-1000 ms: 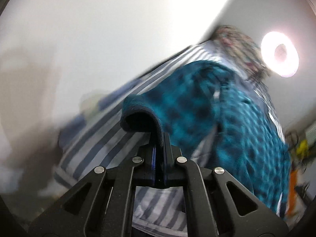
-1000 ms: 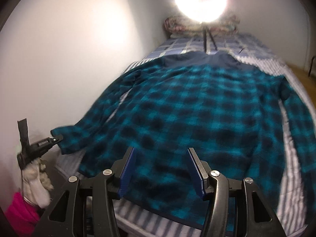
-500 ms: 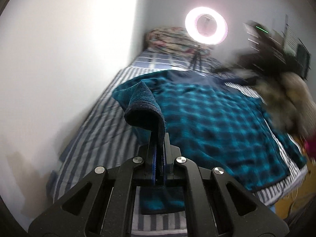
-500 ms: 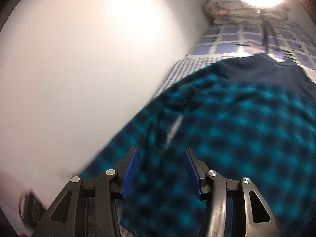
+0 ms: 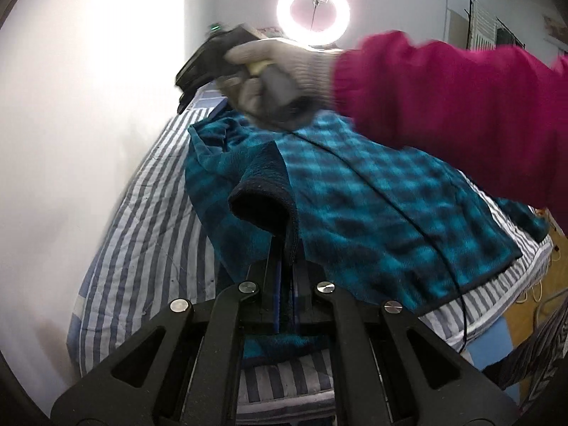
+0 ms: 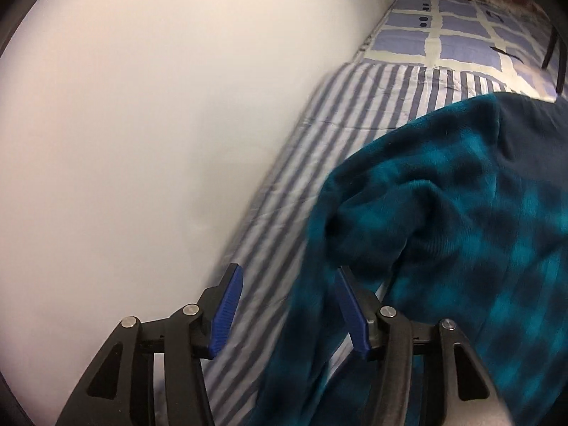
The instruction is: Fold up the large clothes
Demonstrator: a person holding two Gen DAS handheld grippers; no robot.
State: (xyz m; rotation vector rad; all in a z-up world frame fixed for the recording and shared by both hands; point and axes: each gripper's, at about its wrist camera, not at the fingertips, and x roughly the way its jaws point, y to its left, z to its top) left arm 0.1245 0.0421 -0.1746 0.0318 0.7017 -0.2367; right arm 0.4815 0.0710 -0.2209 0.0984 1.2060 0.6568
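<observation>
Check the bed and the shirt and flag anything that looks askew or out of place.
The plaid shirt lies mostly flat on the striped sheet, but its wall-side shoulder is bunched into a rumpled heap. That sleeve's cuff is pinched in the shut left gripper. The right gripper is open beside the heap.

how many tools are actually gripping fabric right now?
1. The left tool is shut on the dark cuff of the plaid shirt, low in the left wrist view. The right tool is open over the striped sheet, beside the shirt.
</observation>
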